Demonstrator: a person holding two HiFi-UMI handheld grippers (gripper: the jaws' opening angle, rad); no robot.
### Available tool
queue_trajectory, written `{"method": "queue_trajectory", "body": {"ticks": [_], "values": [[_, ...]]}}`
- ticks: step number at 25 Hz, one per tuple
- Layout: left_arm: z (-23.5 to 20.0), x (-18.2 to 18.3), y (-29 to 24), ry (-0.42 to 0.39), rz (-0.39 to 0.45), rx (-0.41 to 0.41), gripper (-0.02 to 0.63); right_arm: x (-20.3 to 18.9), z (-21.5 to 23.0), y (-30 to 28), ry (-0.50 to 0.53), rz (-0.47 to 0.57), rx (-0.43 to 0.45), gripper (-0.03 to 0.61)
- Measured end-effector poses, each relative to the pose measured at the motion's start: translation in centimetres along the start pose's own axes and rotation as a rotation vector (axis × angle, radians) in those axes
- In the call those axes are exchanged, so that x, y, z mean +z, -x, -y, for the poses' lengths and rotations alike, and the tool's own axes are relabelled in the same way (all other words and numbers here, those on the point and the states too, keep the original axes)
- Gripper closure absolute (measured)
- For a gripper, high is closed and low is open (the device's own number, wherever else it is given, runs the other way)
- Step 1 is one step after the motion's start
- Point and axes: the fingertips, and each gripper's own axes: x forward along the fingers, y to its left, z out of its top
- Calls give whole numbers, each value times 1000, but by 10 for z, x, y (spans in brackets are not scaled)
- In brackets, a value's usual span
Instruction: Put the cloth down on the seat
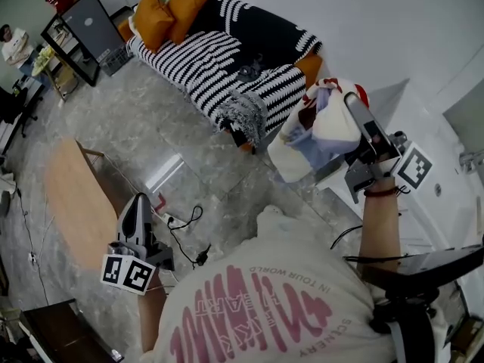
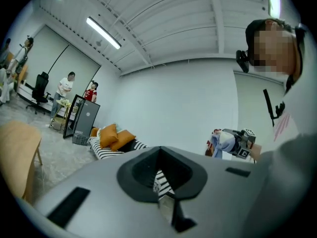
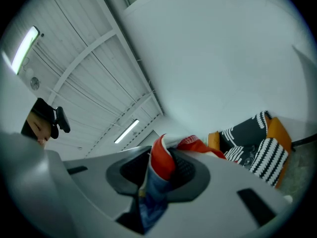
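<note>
A bundled cloth (image 1: 314, 131), white with red and blue, hangs in the air in front of me, and my right gripper (image 1: 334, 118) is shut on it. In the right gripper view a red and blue fold of that cloth (image 3: 161, 162) is pinched between the jaws of the right gripper (image 3: 161, 177). The seat is a sofa (image 1: 204, 59) under a black-and-white striped cover with orange cushions, beyond and left of the cloth. My left gripper (image 1: 136, 212) is low at the left, jaws together and empty. The left gripper view shows the sofa (image 2: 106, 150) and the held cloth (image 2: 223, 142) far off.
A wooden table (image 1: 72, 203) stands close by my left gripper, with cables (image 1: 185, 229) on the marble floor beside it. A black panel (image 1: 91, 25) and people (image 1: 11, 44) are at the far left. A white cabinet (image 1: 446, 172) is at my right.
</note>
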Motion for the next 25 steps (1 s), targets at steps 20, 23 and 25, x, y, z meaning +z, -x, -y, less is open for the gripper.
{"method": "queue_trajectory", "body": {"ticks": [20, 23, 25], "values": [[1, 23, -192, -116, 16, 82, 606, 128, 121, -112, 184, -23, 67, 479], [10, 21, -202, -135, 48, 79, 606, 135, 136, -118, 232, -41, 71, 479], [15, 24, -217, -137, 43, 81, 606, 153, 152, -137, 261, -59, 71, 479]]}}
